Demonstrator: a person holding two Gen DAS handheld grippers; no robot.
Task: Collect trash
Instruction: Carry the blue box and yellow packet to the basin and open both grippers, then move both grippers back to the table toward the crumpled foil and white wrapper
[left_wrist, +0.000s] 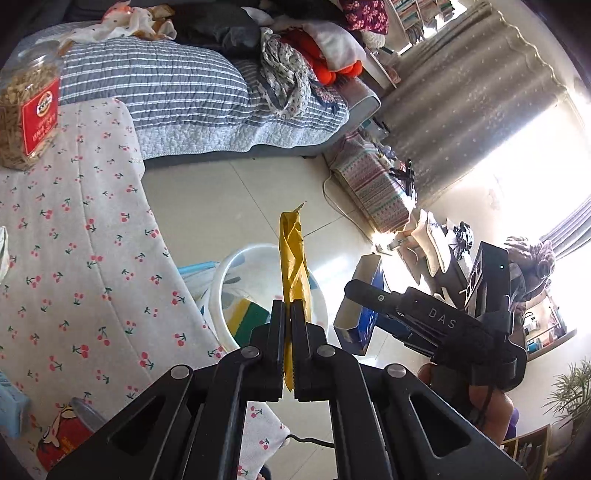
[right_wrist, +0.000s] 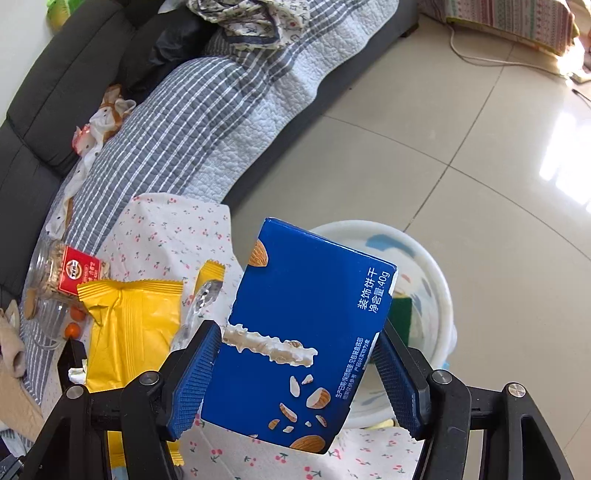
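My left gripper (left_wrist: 290, 306) is shut on a yellow wrapper (left_wrist: 293, 262), held edge-on above a white bin (left_wrist: 229, 273) on the floor beside the table. The same wrapper (right_wrist: 129, 325) shows flat in the right wrist view. My right gripper (right_wrist: 295, 350) is shut on a blue biscuit box (right_wrist: 310, 325), held beside the bin (right_wrist: 439, 291). The box (left_wrist: 360, 317) and right gripper (left_wrist: 424, 317) also show in the left wrist view, right of the bin. The bin holds a yellow-green sponge (left_wrist: 247, 317).
The table wears a cherry-print cloth (left_wrist: 74, 240). On it stand a clear jar with a red label (left_wrist: 26, 110) and a red can (left_wrist: 70, 432). A sofa with a striped quilt (left_wrist: 177, 92) and piled clothes lies beyond. Tiled floor (right_wrist: 461, 147) surrounds the bin.
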